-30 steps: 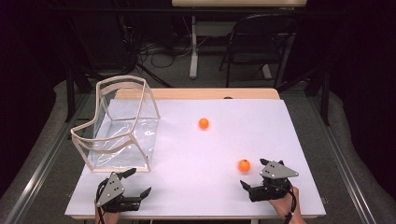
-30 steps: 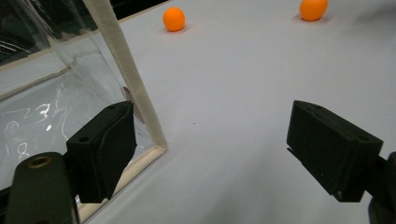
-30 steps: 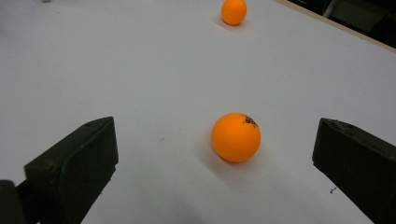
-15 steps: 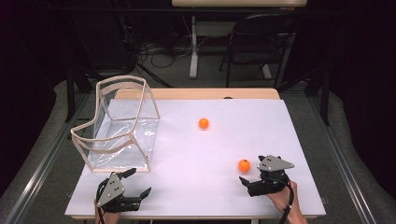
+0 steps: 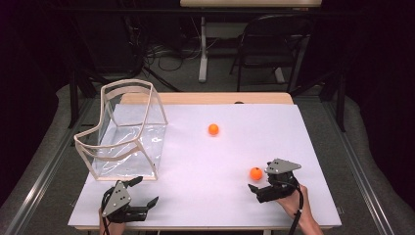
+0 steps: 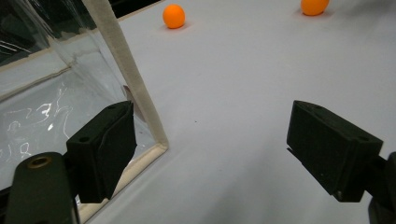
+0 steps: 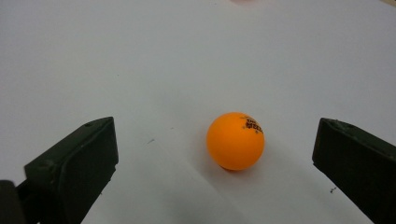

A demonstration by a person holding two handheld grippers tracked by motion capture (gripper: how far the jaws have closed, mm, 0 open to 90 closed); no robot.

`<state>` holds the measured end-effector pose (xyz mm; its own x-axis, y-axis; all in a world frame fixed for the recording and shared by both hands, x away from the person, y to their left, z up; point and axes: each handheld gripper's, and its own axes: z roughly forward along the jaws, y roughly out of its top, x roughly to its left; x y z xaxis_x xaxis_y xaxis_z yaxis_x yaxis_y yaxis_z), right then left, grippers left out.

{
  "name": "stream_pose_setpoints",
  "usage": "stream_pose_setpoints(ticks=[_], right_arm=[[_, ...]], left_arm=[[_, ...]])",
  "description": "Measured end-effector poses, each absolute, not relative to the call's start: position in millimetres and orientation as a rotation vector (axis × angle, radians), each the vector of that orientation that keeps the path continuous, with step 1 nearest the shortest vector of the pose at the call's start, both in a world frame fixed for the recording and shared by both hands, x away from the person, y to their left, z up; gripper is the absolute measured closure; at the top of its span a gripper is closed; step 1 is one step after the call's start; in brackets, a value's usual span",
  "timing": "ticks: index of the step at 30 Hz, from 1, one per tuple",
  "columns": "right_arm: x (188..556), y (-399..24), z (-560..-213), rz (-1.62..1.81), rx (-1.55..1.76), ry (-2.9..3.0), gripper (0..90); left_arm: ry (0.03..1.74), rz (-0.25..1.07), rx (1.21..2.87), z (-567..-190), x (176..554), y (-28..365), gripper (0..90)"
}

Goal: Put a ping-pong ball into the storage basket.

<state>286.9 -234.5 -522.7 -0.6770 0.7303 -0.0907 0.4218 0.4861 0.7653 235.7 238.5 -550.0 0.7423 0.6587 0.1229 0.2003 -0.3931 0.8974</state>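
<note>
your right hand-held gripper (image 5: pixel 259 182) sits low on the white bench (image 5: pixel 313 147) with its jaws spread wide, and the near orange ping-pong ball (image 7: pixel 236 140) rests on the bench between them, touching neither. a second orange ball (image 5: pixel 213 129) lies farther out, well apart. your left hand-held gripper (image 6: pixel 210 154) is also spread, holding nothing, just beside the corner of the clear plastic bin (image 5: pixel 128 128), which has no ball in it.

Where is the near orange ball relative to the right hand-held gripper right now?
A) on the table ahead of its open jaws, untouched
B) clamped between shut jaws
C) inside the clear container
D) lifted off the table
A: in the right gripper view the near orange ball rests on the white table ahead of the right hand-held gripper, whose jaws stand wide apart, neither touching it.
</note>
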Motion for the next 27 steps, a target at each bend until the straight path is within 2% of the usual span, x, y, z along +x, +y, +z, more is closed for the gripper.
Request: stream_pose_setpoints(ticks=[27], right_arm=[[316.7, -226.4, -539.5, 0.972, 1.042, 2.415, 1.6]], left_arm=[[0.653, 0.581, 1.952, -549.8, 235.8, 239.5, 16.0]])
